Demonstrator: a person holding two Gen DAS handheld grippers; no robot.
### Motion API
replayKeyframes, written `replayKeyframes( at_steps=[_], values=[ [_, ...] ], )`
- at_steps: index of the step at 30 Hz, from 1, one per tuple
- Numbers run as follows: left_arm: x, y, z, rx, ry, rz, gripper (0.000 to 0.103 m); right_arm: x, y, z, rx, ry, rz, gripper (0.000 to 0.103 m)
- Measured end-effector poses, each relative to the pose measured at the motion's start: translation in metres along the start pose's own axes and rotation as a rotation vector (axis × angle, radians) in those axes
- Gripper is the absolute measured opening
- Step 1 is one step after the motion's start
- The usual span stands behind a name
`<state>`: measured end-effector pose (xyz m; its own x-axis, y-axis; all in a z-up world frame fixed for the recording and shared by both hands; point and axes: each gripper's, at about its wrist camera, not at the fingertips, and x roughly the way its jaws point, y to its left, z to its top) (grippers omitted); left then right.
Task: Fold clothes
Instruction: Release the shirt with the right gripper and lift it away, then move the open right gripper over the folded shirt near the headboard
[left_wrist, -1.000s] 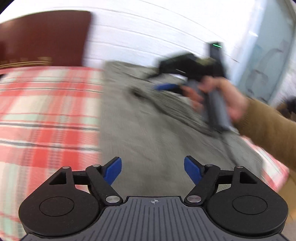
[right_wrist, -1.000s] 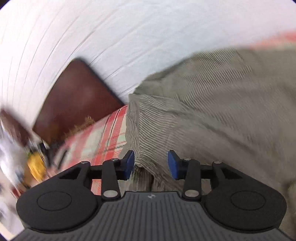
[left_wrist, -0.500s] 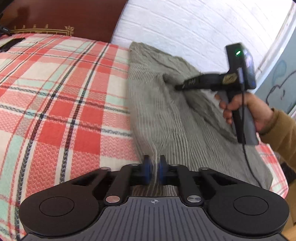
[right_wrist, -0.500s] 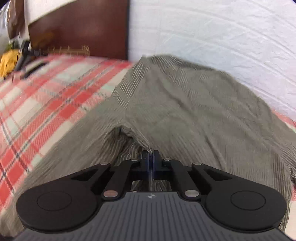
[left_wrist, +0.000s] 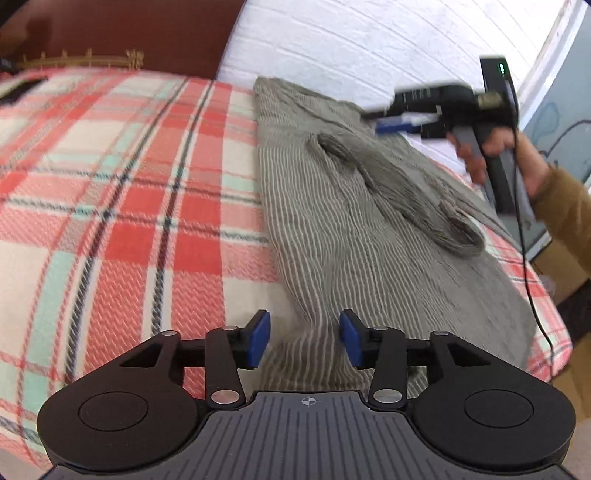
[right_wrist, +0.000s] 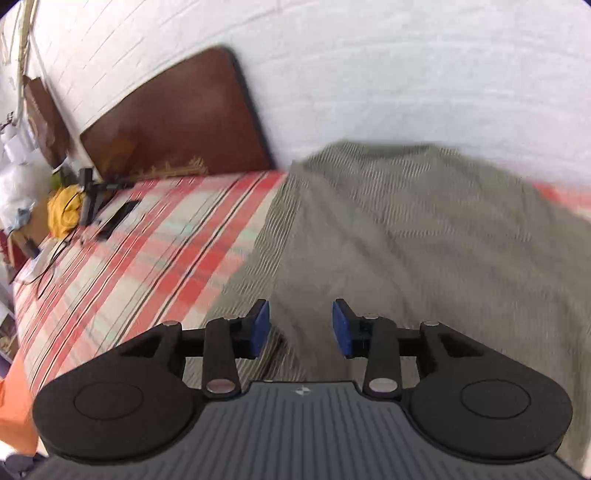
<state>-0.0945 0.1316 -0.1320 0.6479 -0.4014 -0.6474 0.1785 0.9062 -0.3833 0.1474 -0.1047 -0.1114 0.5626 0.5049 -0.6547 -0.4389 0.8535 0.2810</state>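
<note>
The bed (left_wrist: 122, 206), under a red, cream and mint plaid blanket, serves as the folding ground, with its dark headboard (right_wrist: 177, 122) at eleven o'clock against the white brick wall (left_wrist: 369, 40). The grey striped garment (left_wrist: 343, 236) lies lengthwise along the bed's wall side, from twelve o'clock down to six in the left wrist view, probably laid long so it can be folded in half; motion blur hides its exact cut. A puckered ridge runs across its middle. The left gripper (left_wrist: 304, 338) hovers over the near hem, jaws opening, cloth below but not pinched. The right gripper (right_wrist: 301, 326), lifted above the far half, is likewise opening with nothing held.
</note>
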Motion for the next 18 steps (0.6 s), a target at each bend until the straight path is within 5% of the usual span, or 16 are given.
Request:
replayKeyframes(
  at_steps=[9, 11, 12, 14, 18],
  values=[
    [0.009, -0.009, -0.001, 0.018, -0.015, 0.014, 0.060, 0.028, 0.016, 0.032, -0.039, -0.025, -0.062, 0.054],
    [0.011, -0.011, -0.002, 0.031, -0.011, 0.023, 0.028, 0.031, 0.019, 0.033, -0.069, -0.029, -0.071, 0.054],
    [0.012, -0.012, -0.002, 0.037, -0.008, 0.026, 0.026, 0.033, 0.019, 0.035, -0.082, -0.031, -0.075, 0.053],
    [0.011, -0.013, -0.003, 0.042, -0.008, 0.026, 0.027, 0.037, 0.018, 0.041, -0.109, -0.034, -0.083, 0.053],
    [0.011, -0.011, -0.002, 0.025, -0.003, 0.004, 0.044, 0.055, 0.013, 0.072, -0.078, -0.014, -0.071, 0.041]
  ],
)
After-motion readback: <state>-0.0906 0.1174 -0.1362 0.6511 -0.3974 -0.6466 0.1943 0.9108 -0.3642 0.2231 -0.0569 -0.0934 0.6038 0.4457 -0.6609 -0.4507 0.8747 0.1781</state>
